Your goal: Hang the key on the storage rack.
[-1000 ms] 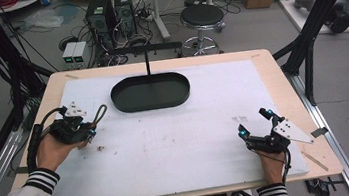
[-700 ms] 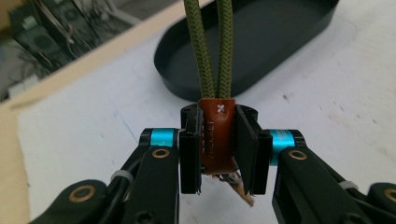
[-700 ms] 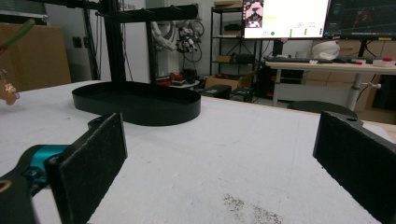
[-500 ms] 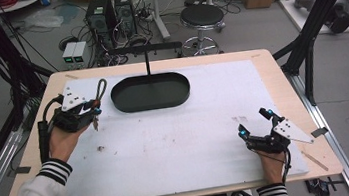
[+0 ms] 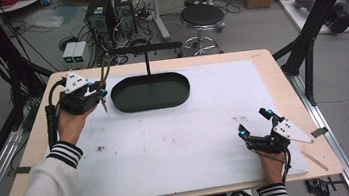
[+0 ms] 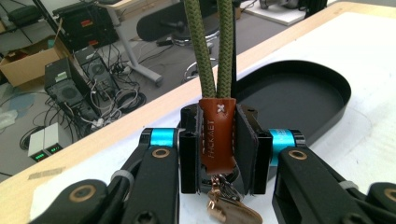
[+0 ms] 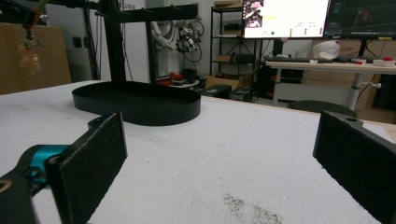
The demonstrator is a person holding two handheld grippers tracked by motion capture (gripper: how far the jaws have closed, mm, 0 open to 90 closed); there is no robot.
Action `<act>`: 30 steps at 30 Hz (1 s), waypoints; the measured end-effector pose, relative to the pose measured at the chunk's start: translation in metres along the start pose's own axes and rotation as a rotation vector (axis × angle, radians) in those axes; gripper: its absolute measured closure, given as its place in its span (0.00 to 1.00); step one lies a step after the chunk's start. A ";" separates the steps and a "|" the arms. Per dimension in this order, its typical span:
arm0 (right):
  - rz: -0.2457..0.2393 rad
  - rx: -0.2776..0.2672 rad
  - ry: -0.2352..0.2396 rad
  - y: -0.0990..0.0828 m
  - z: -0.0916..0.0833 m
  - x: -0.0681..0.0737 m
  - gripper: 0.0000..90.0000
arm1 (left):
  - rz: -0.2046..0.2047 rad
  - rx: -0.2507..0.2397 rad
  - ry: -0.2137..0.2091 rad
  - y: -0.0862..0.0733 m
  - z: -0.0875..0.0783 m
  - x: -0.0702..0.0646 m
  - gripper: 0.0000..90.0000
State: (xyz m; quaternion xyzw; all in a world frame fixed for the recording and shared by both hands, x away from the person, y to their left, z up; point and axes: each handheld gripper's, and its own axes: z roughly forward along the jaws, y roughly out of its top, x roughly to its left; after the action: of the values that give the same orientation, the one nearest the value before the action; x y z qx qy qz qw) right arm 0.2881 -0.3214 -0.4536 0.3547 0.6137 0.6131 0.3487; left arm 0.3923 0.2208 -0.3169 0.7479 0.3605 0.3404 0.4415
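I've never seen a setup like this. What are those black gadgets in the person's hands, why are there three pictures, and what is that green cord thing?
A person sits at a table holding a hand-worked tool in each hand, each with two black jaws. The high view looks down from above; the other two pictures come from small cameras riding on the tools, looking along their jaws.

The left gripper is clamped shut on a key strap's brown leather tab; an olive green cord loop rises from the tab and keys hang below. In the high view it is lifted beside the black oval tray, which has an upright post with a crossbar.

The right gripper rests near the table's front edge, jaws wide open, holding nothing.
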 end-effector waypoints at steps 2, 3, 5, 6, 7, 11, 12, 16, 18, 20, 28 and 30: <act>0.002 0.001 0.001 0.000 0.000 0.000 0.02 | -0.004 -0.004 -0.002 0.002 0.004 0.001 0.80; 0.001 0.001 0.000 0.000 0.000 0.000 0.02 | -0.009 -0.005 -0.004 0.003 0.007 0.001 0.80; 0.005 0.001 0.001 0.000 0.000 0.000 0.02 | -0.011 0.001 -0.004 0.004 0.013 0.003 0.80; 0.007 0.002 -0.001 0.000 0.000 0.000 0.02 | -0.019 0.001 -0.005 0.005 0.016 0.004 0.80; 0.010 0.002 -0.001 0.000 0.000 0.000 0.02 | -0.022 -0.004 -0.003 0.006 0.018 0.005 0.80; 0.010 0.003 -0.001 0.000 0.000 0.000 0.02 | -0.023 -0.001 0.004 0.012 0.027 0.007 0.80; 0.009 0.006 -0.002 0.000 0.000 0.000 0.02 | -0.021 0.001 0.005 0.013 0.030 0.007 0.80; 0.006 0.004 -0.001 0.000 0.000 0.000 0.02 | -0.027 0.005 0.013 0.018 0.038 0.008 0.80; 0.004 0.002 0.000 0.000 0.000 0.000 0.02 | -0.025 0.013 0.018 0.020 0.043 0.009 0.80; 0.005 0.002 0.000 0.000 0.000 0.000 0.02 | -0.029 0.016 0.016 0.021 0.047 0.010 0.80; 0.011 0.003 0.000 0.000 0.000 0.000 0.02 | -0.042 0.050 0.030 0.018 0.062 0.010 0.80; 0.010 0.003 0.000 0.000 0.000 0.000 0.02 | -0.048 0.057 0.034 0.016 0.065 0.010 0.80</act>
State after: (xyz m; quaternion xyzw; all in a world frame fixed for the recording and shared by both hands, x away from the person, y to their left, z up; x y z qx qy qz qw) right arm 0.2881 -0.3214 -0.4536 0.3583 0.6128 0.6140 0.3451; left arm 0.4552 0.1964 -0.3255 0.7454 0.3953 0.3318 0.4220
